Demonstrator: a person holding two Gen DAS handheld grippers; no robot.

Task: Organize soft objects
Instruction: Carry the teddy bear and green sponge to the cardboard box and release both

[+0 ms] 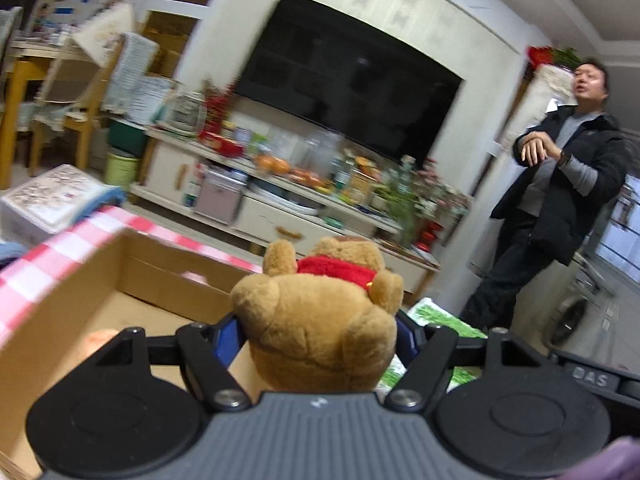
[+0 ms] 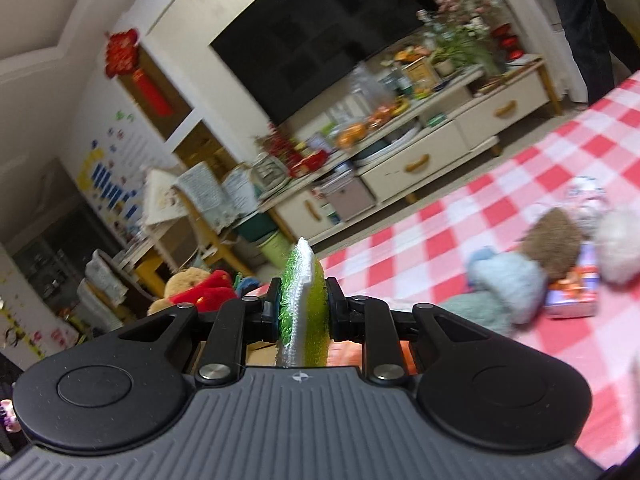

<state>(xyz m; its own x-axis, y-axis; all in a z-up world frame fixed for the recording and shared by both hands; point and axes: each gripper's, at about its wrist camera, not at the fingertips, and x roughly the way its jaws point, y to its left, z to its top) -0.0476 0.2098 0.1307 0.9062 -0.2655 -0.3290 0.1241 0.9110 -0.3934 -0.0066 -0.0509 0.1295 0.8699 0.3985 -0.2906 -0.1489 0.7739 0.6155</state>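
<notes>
My left gripper (image 1: 316, 332) is shut on a brown teddy bear (image 1: 320, 320) in a red shirt, held above an open cardboard box (image 1: 80, 300). The bear also shows at the left of the right wrist view (image 2: 192, 288). My right gripper (image 2: 302, 308) is shut on a green and white scrub pad (image 2: 302, 304), held upright above the table. That pad shows in the left wrist view (image 1: 436, 316) just right of the bear. Several yarn balls, light blue (image 2: 508, 284), brown (image 2: 556, 240) and cream (image 2: 620, 248), lie on the red-checked tablecloth (image 2: 460, 220).
A colourful packet (image 2: 572, 296) lies under the yarn balls. A person in a dark jacket (image 1: 560, 184) stands at the right. A TV stand (image 1: 300, 208) crowded with items sits beyond the table. A white box (image 1: 48, 196) is at the left.
</notes>
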